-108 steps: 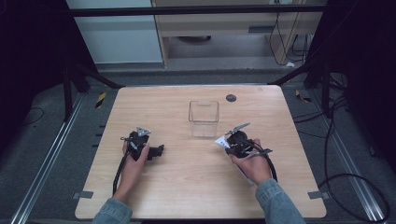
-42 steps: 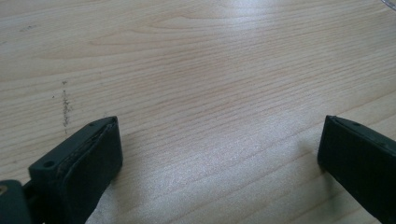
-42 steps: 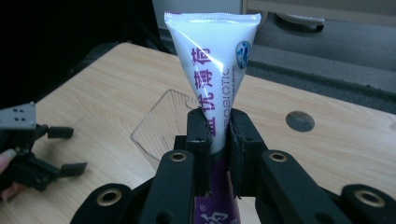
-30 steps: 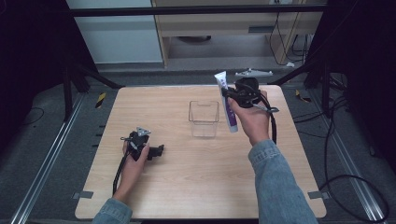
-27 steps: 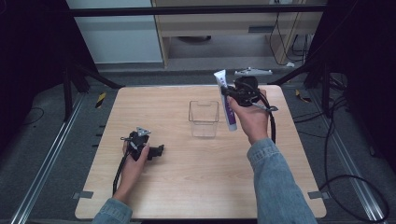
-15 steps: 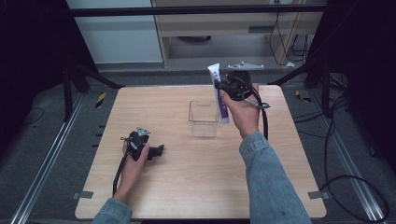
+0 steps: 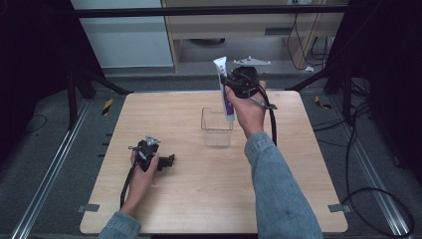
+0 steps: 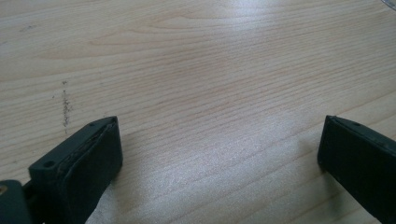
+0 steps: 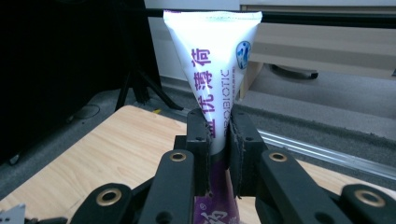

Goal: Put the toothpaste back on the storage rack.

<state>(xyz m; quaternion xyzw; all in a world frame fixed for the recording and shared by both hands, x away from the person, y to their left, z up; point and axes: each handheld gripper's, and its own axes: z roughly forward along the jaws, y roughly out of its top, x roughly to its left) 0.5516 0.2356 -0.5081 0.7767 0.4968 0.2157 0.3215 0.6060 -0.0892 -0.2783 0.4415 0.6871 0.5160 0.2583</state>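
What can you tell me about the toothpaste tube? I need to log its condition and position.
The toothpaste tube is a soft white plastic tube with purple lettering and a purple lower part, its flat crimped end up. It stands nearly upright in the air, tilted slightly, above the far right rim of the clear box. The right claw is shut on its middle, one pad pressing on each side. Its cap end points down toward the box.

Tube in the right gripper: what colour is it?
The tube is white with purple lettering and a purple lower part, seen best in the right gripper view.
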